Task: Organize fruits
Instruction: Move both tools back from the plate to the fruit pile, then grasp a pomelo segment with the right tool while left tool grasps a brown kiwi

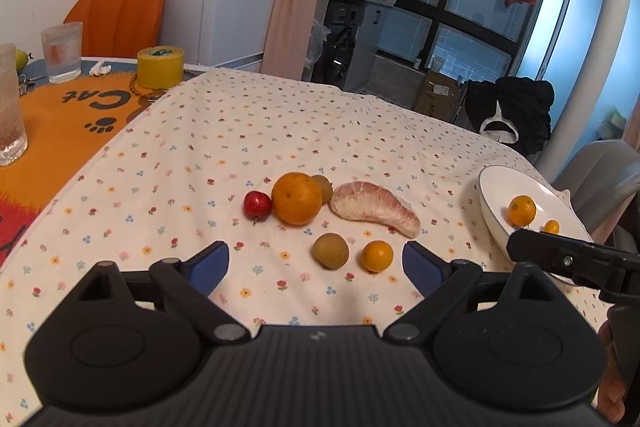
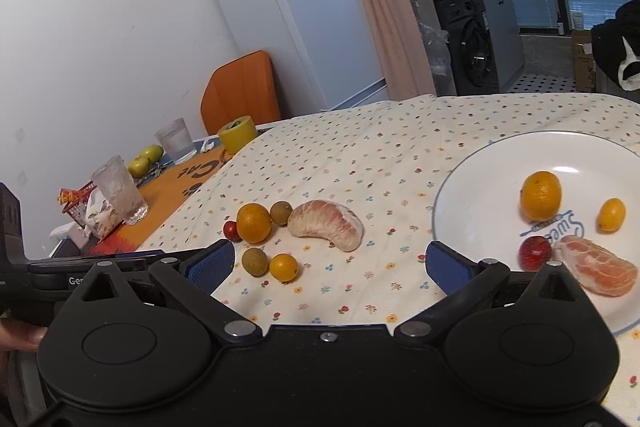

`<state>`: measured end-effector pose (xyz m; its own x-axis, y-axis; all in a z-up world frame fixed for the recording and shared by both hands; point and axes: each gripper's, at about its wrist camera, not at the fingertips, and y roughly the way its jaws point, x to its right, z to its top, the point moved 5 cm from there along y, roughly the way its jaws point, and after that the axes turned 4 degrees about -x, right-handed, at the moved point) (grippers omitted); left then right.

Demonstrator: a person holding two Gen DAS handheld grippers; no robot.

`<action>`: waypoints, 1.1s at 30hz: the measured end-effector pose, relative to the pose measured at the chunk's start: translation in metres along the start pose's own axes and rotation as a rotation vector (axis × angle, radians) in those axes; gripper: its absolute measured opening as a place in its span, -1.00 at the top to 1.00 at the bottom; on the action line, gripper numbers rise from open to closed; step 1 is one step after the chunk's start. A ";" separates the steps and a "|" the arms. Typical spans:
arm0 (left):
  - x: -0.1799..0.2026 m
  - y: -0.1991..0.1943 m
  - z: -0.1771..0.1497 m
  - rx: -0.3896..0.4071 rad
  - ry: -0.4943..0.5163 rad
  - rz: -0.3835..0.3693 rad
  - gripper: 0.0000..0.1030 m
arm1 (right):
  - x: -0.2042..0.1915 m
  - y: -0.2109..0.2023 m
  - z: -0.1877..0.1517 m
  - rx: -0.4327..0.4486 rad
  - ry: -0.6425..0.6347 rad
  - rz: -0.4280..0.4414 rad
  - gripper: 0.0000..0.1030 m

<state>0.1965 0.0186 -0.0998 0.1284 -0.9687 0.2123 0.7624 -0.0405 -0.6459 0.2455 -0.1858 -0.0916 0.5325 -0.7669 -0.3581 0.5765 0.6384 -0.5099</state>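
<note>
Left wrist view looked forward along left gripper, low over floral cloth, facing loose fruit and kitchen beyond; plate at right edge, partly cut by right gripper body. Right wrist view looked along right gripper, low and tilted, facing wall and fridge; plate close at right. Both views shared orange, pomelo wedge, cloth, plate, yellow tape roll.
</note>
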 end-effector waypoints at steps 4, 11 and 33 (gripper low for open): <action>0.001 0.006 -0.002 -0.014 0.007 -0.007 -0.79 | -0.002 0.005 0.000 -0.003 -0.012 -0.004 -1.00; 0.003 0.016 -0.002 -0.010 0.016 -0.023 -0.66 | 0.002 0.012 0.000 -0.013 -0.019 -0.016 -1.00; 0.006 0.063 0.003 -0.065 0.038 -0.020 0.39 | -0.001 0.053 0.016 -0.064 -0.086 0.006 -0.58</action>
<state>0.2472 0.0107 -0.1369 0.0887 -0.9760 0.1988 0.7219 -0.0746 -0.6880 0.2848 -0.1502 -0.1057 0.5890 -0.7526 -0.2943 0.5339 0.6358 -0.5574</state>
